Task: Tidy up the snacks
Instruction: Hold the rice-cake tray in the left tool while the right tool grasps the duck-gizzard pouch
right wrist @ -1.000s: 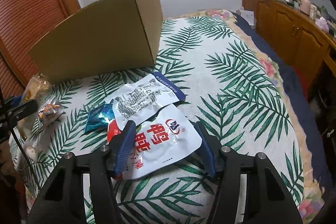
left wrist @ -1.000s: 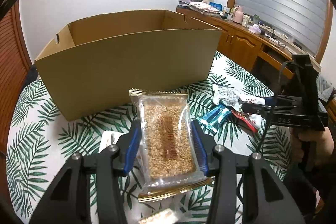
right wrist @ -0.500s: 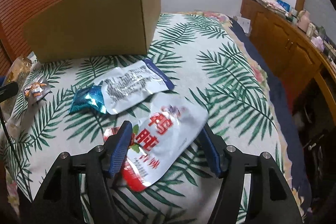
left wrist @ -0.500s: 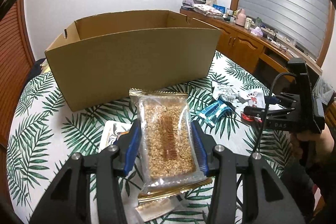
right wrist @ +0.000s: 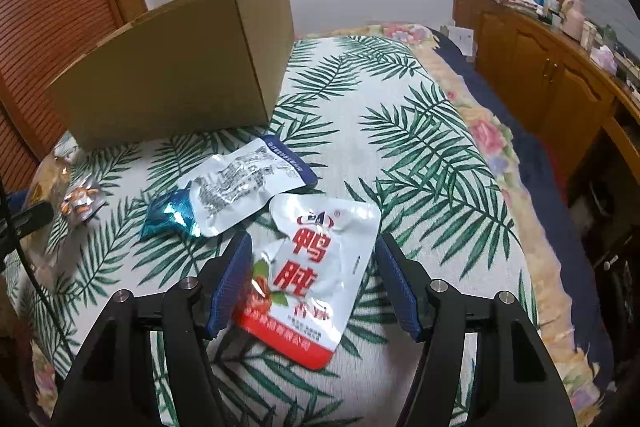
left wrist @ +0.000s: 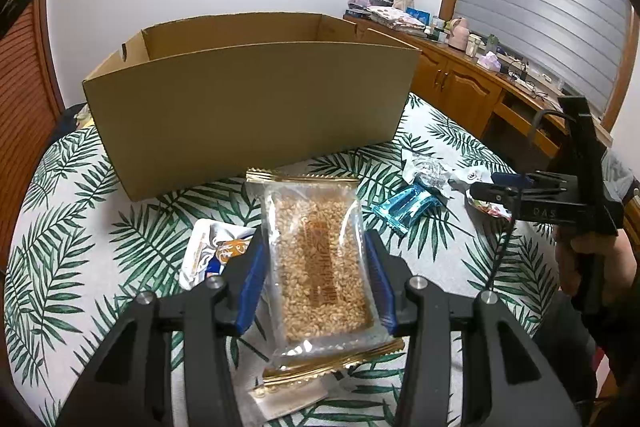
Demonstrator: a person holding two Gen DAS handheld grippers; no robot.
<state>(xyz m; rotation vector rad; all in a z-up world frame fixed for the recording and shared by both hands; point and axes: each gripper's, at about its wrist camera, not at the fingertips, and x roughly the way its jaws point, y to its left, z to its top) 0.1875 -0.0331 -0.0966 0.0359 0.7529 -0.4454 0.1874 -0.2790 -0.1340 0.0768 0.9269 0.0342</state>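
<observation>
My left gripper [left wrist: 314,247] is shut on a clear, gold-edged packet of puffed-grain bar [left wrist: 320,259], held above the table in front of the open cardboard box [left wrist: 248,107]. A red-and-white foil pouch [right wrist: 316,267] lies on the palm-leaf tablecloth [right wrist: 400,155] between the fingers of my right gripper [right wrist: 314,247]. That gripper is open, and its right pad stands apart from the pouch. From the left wrist view, the right gripper [left wrist: 496,187] sits low at the right, held by a hand [left wrist: 592,259].
A silver pouch [right wrist: 240,187] and a blue foil packet [right wrist: 168,215] lie just beyond the red-and-white pouch, near the box [right wrist: 172,75]. A small white-and-orange packet [left wrist: 212,255] lies under my left gripper. Wooden cabinets [right wrist: 560,79] line the right side past the table edge.
The right gripper's jaws have widened around the red-and-white pouch, which has shifted slightly between them. The left gripper keeps its hold on the grain bar packet.
</observation>
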